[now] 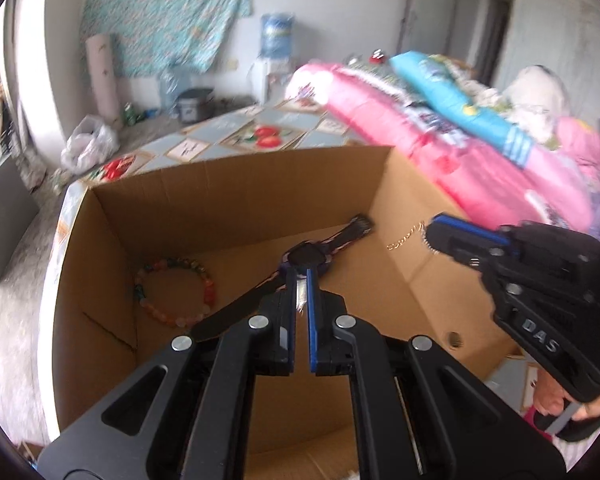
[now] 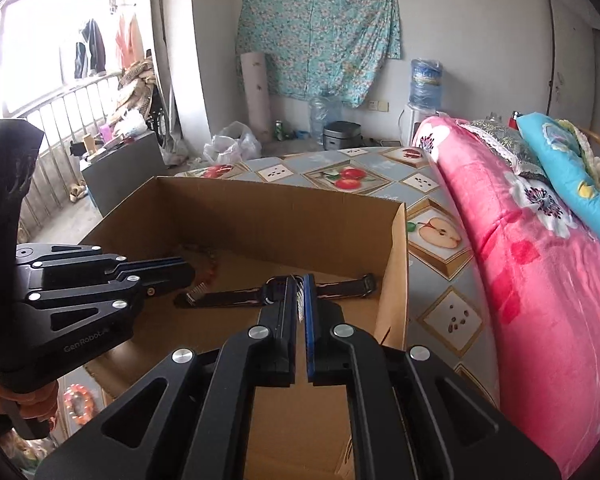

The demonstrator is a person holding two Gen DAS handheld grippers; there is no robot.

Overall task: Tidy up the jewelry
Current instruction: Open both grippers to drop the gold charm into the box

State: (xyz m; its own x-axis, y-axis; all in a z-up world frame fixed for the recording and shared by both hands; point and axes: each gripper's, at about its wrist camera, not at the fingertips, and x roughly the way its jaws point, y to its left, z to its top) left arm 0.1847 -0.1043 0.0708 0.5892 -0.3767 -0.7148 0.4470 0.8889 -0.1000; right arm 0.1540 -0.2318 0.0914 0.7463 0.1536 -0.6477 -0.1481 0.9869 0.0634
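An open cardboard box (image 1: 240, 184) stands on the table. Inside lie a black watch (image 1: 306, 258) with a long strap and a multicoloured bead bracelet (image 1: 176, 292). My left gripper (image 1: 300, 276) is above the box over the watch, its jaws nearly shut on a thin silvery chain (image 1: 300, 296). My right gripper (image 1: 436, 236) hangs at the box's right side, shut on a thin gold chain (image 1: 404, 240). In the right wrist view my right gripper (image 2: 299, 284) pinches a silvery chain (image 2: 299, 300) above the watch (image 2: 276, 294); my left gripper (image 2: 188, 276) holds a small chain (image 2: 196, 292).
The table (image 2: 340, 168) has a fruit-print cover. Pink and blue folded quilts (image 2: 540, 248) are piled along the box's right side. An orange bead bracelet (image 2: 78, 402) lies outside the box at lower left. A water dispenser (image 2: 424, 88) stands behind.
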